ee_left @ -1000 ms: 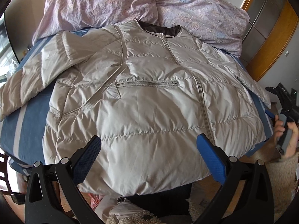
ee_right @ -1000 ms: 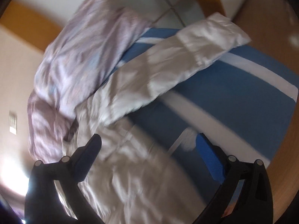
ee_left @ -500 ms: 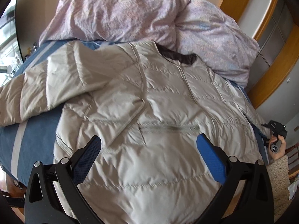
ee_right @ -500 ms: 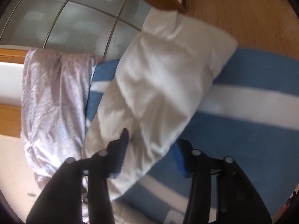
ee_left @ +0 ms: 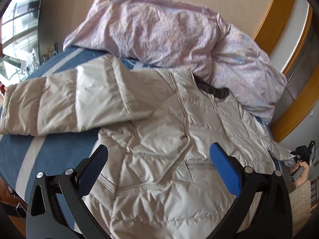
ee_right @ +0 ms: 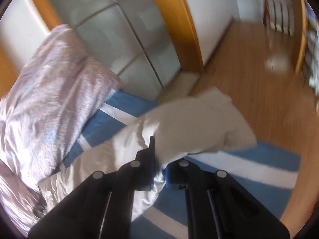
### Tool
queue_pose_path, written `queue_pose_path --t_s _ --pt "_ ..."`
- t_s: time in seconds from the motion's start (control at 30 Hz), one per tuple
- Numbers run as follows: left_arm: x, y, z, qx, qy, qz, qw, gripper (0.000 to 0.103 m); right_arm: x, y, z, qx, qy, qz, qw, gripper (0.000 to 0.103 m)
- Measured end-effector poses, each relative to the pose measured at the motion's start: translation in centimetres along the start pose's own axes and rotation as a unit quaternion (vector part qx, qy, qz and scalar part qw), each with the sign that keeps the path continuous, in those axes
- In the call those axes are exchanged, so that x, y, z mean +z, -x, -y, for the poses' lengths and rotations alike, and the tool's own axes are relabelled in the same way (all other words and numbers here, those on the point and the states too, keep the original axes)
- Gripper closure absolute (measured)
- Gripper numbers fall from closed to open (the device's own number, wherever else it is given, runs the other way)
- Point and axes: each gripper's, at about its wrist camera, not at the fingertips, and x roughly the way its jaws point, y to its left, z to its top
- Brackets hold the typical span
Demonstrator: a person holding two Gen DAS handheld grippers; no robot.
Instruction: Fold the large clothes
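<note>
Now jacket sleeve pinched in right gripper.

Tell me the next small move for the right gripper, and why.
Probably carry the sleeve inward, over the jacket front. The right gripper has just closed and its pads pinch the sleeve fabric, lifting it off the blue striped bedcover. The left gripper hovers open above the jacket's chest, holding nothing.

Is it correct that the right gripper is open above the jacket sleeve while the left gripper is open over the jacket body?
Not quite. The right gripper is shut on the jacket sleeve, not open above it; the right wrist view shows the fabric pinched between its pads. The left gripper is indeed open over the jacket body.
</note>
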Motion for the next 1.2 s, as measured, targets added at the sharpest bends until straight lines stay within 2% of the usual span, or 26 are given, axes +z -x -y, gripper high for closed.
queue_pose_path --t_s 0.1,0.23,0.37,0.47,0.53,0.6,0.63,0.7,0.73,0.83,0.9,0.97,1.0,1.03,1.07,1.1,1.17,1.2 --pt "0.3 0.7 -0.4 0.008 -0.009 0.020 0.9997 0.001 0.0 2.7 -3.8 0.007 0.059 0.045 0.997 0.095" --pt "0.7 1.0 -1.4 0.011 -0.003 0.021 0.9997 0.001 -1.1 6.7 -9.9 0.044 0.140 0.096 0.985 0.095" --pt "0.8 0.8 -3.1 0.006 0.032 0.009 0.9994 0.001 -4.3 11.9 -17.0 0.123 0.235 0.133 0.955 0.095" --pt "0.7 0.9 -4.3 0.010 0.050 0.009 0.9986 0.001 -8.2 15.0 -21.8 0.191 0.300 0.135 0.925 0.095" --pt "0.6 1.1 -5.0 0.014 0.061 0.013 0.9979 0.001 -11.6 16.3 -24.8 0.229 0.347 0.120 0.902 0.095" --pt "0.6 1.4 -5.7 0.021 0.075 0.016 0.9969 0.001 -16.2 16.4 -28.1 0.255 0.403 0.084 0.875 0.095" --pt "0.6 1.5 -6.2 0.021 0.081 0.017 0.9963 0.001 -19.0 16.0 -29.7 0.262 0.435 0.056 0.859 0.095" --pt "0.7 1.7 -7.0 0.023 0.091 0.018 0.9954 0.001 -23.3 15.4 -31.4 0.258 0.474 0.025 0.841 0.095" --pt "0.7 1.9 -7.4 0.026 0.094 0.020 0.9950 0.001 -25.2 14.8 -32.0 0.252 0.490 0.009 0.834 0.095" --pt "0.8 2.3 -8.5 0.032 0.101 0.028 0.9940 0.001 -28.1 12.7 -32.7 0.234 0.513 -0.032 0.825 0.095" --pt "0.9 2.5 -9.2 0.036 0.105 0.035 0.9932 0.001 -29.7 12.1 -32.8 0.227 0.523 -0.041 0.820 0.095" --pt "1.0 2.8 -9.8 0.038 0.109 0.044 0.9924 0.001 -31.2 12.0 -33.3 0.217 0.544 -0.055 0.809 0.092" --pt "1.1 2.8 -10.1 0.038 0.112 0.048 0.9918 0.001 -31.4 11.6 -33.5 0.212 0.550 -0.057 0.806 0.089" --pt "1.1 2.9 -10.5 0.037 0.118 0.053 0.9910 0.001 -32.3 11.7 -33.6 0.205 0.564 -0.060 0.798 0.087" --pt "1.2 2.8 -10.7 0.036 0.122 0.055 0.9903 0.001 -32.7 11.4 -33.5 0.204 0.575 -0.069 0.789 0.077" --pt "1.3 2.8 -11.1 0.035 0.128 0.056 0.9895 0.001 -33.5 11.3 -33.4 0.203 0.591 -0.090 0.776 0.065" --pt "1.3 2.6 -11.9 0.036 0.141 0.056 0.9878 0.001 -34.3 11.1 -33.0 0.215 0.605 -0.124 0.756 0.049" --pt "1.3 2.5 -12.3 0.038 0.147 0.055 0.9869 0.001 -34.7 11.1 -33.0 0.223 0.606 -0.131 0.752 0.046"
